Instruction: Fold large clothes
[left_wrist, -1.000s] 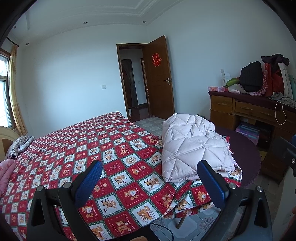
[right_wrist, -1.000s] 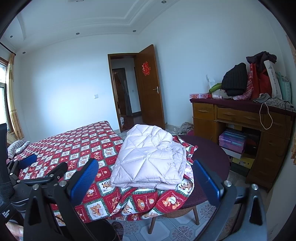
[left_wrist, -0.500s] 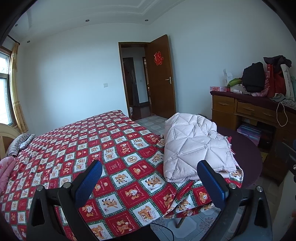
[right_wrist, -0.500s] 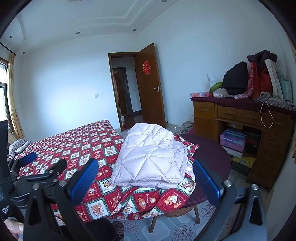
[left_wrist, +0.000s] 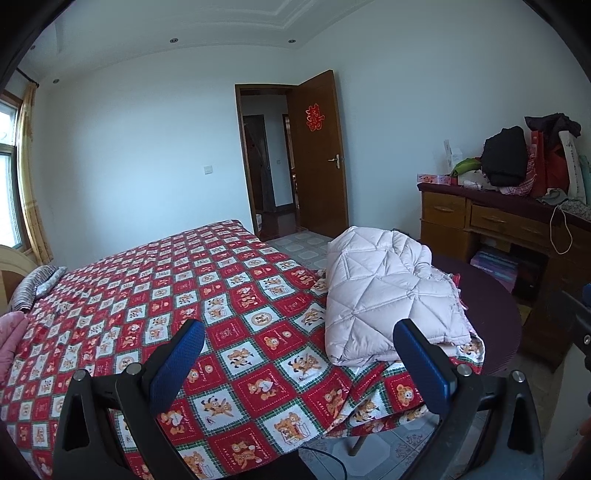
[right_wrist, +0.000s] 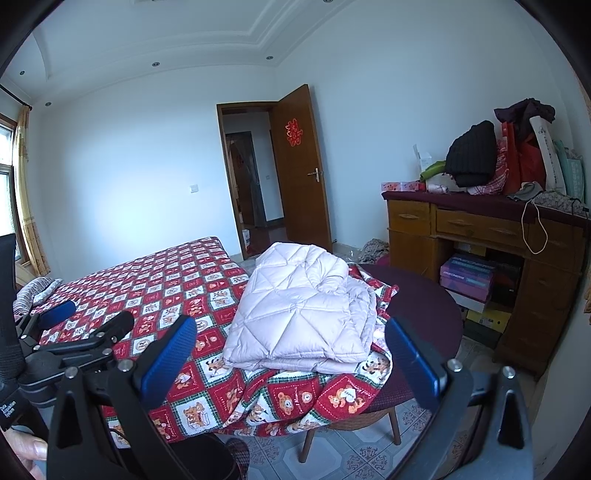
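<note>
The blue fingers (left_wrist: 177, 365) of the left gripper (left_wrist: 299, 369) stand wide apart and hold nothing. The blue fingers (right_wrist: 168, 360) of the right gripper (right_wrist: 291, 360) are wide apart too, with nothing between them. Both grippers hang in the air above the near edge of the bed, clear of the cloth.

The bed (left_wrist: 147, 295) is the biggest thing in the room. It has a red and white checked cover (right_wrist: 155, 284) with little bears and dogs on it. One corner of the cover hangs down over the side.

On the right stands a brown wooden dresser (right_wrist: 480, 236) with drawers. Bags and dark clothes (right_wrist: 476, 155) are piled on top of it, and boxes (right_wrist: 467, 277) sit on the shelves below.

A brown door (left_wrist: 321, 166) stands open in the far wall, with a red paper sign (left_wrist: 314, 117) on it.

A round dark chair (right_wrist: 424, 314) sits beside the bed corner, and the cover drapes partly over it.

The pale pink puffy coat (left_wrist: 384, 291) lies folded on that right corner of the bed, on top of the cover. In the right view the coat (right_wrist: 299, 314) sits between the two blue fingers, but farther away and not touching them.

A striped pillow (left_wrist: 35, 284) lies at the far left end of the bed.

In the right view the left gripper (right_wrist: 74, 325) shows at the left edge, and part of a hand (right_wrist: 22, 454) shows in the bottom corner.
</note>
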